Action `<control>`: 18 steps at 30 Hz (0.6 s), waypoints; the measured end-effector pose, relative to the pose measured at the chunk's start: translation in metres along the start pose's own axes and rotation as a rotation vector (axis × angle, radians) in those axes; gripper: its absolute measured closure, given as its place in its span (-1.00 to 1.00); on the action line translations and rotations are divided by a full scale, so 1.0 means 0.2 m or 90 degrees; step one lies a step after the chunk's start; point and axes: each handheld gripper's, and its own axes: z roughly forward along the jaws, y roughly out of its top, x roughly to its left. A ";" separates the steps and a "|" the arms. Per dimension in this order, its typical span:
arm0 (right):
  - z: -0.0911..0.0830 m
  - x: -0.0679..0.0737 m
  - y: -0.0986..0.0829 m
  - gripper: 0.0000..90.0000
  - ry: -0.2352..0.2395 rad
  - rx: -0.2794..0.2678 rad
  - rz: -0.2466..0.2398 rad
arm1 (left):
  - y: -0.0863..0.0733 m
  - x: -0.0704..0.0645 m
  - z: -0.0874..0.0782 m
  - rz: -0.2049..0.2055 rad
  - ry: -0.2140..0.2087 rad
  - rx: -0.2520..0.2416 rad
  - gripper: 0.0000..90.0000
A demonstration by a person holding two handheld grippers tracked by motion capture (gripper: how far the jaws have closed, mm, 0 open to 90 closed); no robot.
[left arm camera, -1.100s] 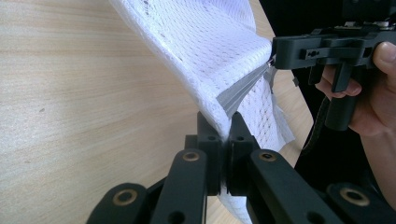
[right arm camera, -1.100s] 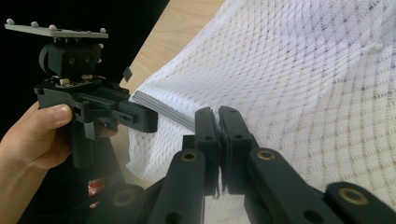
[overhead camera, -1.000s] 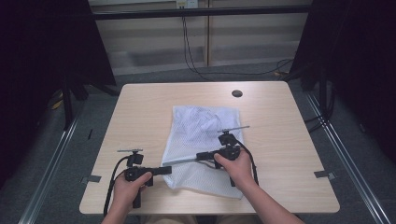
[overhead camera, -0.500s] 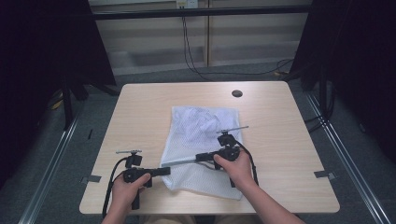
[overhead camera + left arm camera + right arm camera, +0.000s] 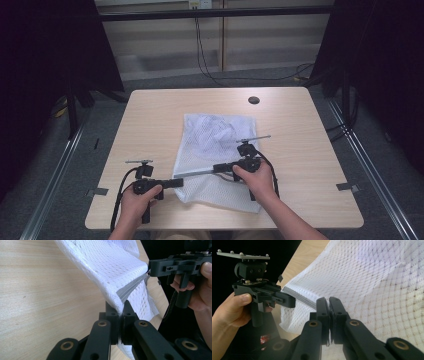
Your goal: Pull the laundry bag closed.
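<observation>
White mesh bag [image 5: 215,150] edge taut between both clamped grippers' fingers [image 5: 126,312]

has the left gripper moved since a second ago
No. In the high view the left gripper sits at the same spot near the table's front edge, clamped on the mesh bag's edge.

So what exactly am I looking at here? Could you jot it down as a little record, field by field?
Surface: light wooden table
Item worked on: white mesh bag, lying on the table
Bag edge: grey band lifted and stretched between the two grippers
Left gripper: jaws shut on the grey band, at the bag's near left corner
Right gripper: jaws shut on the same band, further along
Who holds them: a person, one gripper in each hand
Also on table: small dark round spot at the far side
</observation>
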 end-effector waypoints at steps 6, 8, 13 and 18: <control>0.00 -0.01 0.00 0.93 0.001 -0.001 0.003 | 0.00 0.00 0.00 0.007 0.007 0.006 0.95; -0.01 -0.01 0.00 0.93 -0.006 0.001 0.003 | 0.00 0.00 -0.01 -0.001 0.002 -0.003 0.95; -0.02 -0.02 -0.01 0.93 -0.001 -0.001 0.007 | 0.00 0.00 0.00 0.009 -0.001 0.004 0.95; -0.03 -0.03 0.00 0.93 -0.006 -0.004 0.009 | -0.01 0.01 -0.01 0.002 0.004 -0.002 0.95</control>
